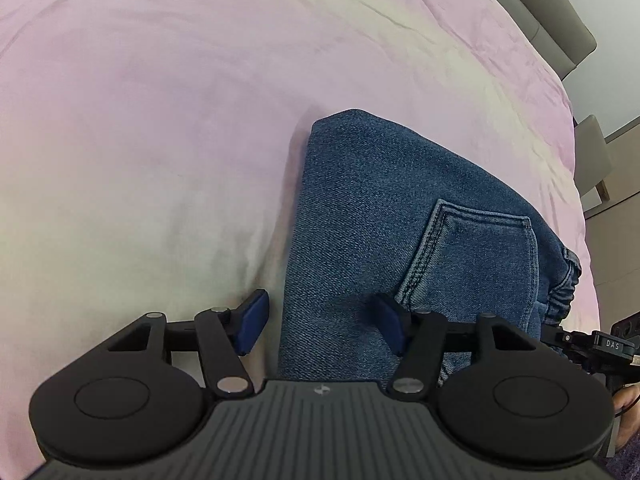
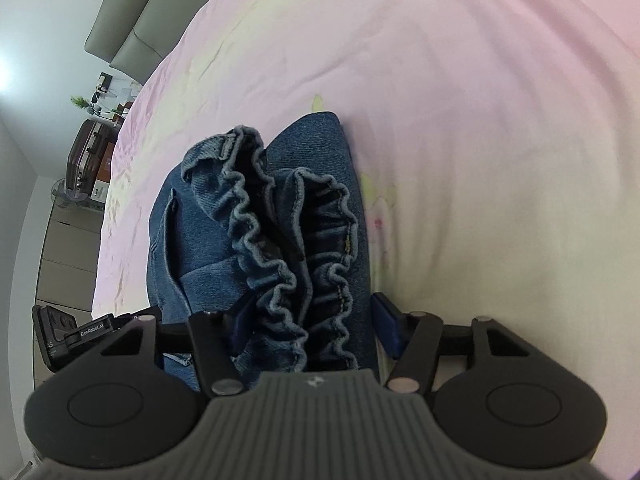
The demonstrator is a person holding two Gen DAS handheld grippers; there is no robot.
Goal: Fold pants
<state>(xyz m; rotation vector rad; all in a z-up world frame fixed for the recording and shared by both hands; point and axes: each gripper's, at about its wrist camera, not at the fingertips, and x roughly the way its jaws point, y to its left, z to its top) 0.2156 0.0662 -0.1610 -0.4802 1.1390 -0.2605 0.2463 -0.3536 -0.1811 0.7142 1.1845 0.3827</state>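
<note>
Left wrist view: left claw (image 1: 320, 322) is hanging with its blue pads (image 1: 252, 322) spread apart, straddling the near left edge of the pants (image 1: 380, 216). One pad is sitting over bare bed sheet (image 1: 140, 140), the other over denim; nothing is being gripped. The pants are lying folded on the pink sheet as a thick, compact bundle, back pocket (image 1: 476, 256) facing up, gathered waistband (image 1: 560, 292) bunching at the right edge.

Right wrist view: right claw (image 2: 312, 320) is also standing apart, its pads flanking the ruffled elastic waistband (image 2: 280, 248) (contact with the cloth cannot be confirmed; the left pad is partly hidden behind the ruffles). The bundle is running away from the camera toward mid-bed. Headboard (image 2: 132, 12) and a suitcase (image 2: 86, 152) are showing at far left.

Judgement: the legs are already looking doubled over, so the fold is well along. Both claws are lining up at the near end, likely for one more fold or a final tidy.

Next move calls for: closing both claws on all the near-edge layers together, lifting evenly, and carrying that edge over without letting the slack waistband spill open.
</note>
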